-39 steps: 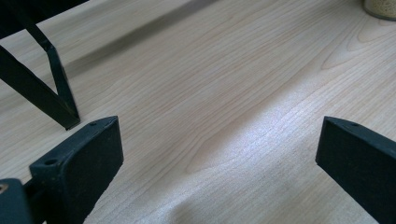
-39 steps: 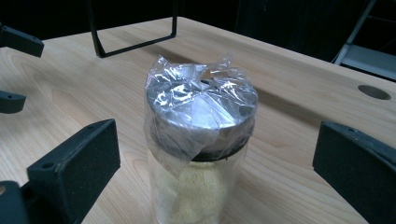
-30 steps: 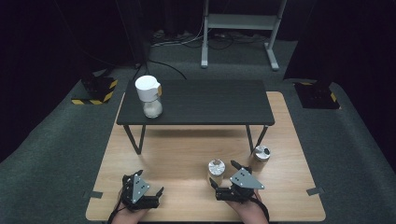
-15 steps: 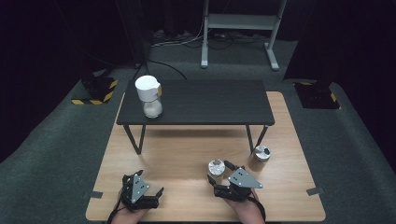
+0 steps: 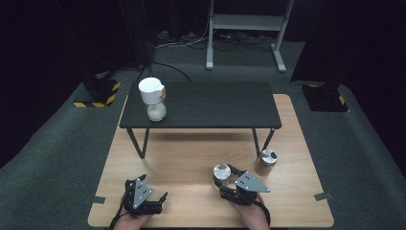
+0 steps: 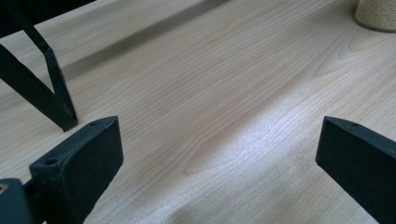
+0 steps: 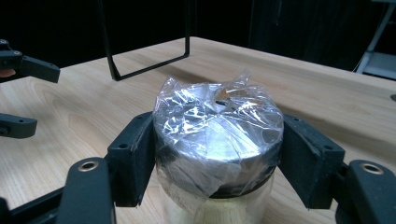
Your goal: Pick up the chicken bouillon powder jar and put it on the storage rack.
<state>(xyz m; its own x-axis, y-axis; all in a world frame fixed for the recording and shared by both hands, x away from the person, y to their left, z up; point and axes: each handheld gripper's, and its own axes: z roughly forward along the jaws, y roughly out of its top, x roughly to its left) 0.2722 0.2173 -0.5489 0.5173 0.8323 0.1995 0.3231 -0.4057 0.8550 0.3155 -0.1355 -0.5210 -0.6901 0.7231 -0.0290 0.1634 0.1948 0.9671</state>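
The right claw (image 7: pixel 218 154) has just been closing and now clamps the foil-wrapped lid of a jar (image 7: pixel 218 140) (no label can be read) on the wooden counter (image 5: pixel 191 153). The left claw (image 5: pixel 152 201) rests with jaws apart. Farther off, a second jar (image 5: pixel 266 160), then a white-capped jar (image 5: pixel 153 99) on the black table (image 5: pixel 215 108).

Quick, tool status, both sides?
Left tool: open, nothing between its jaws.
Right tool: jaws just closed on the foil-capped jar, pads pressing on its cap.
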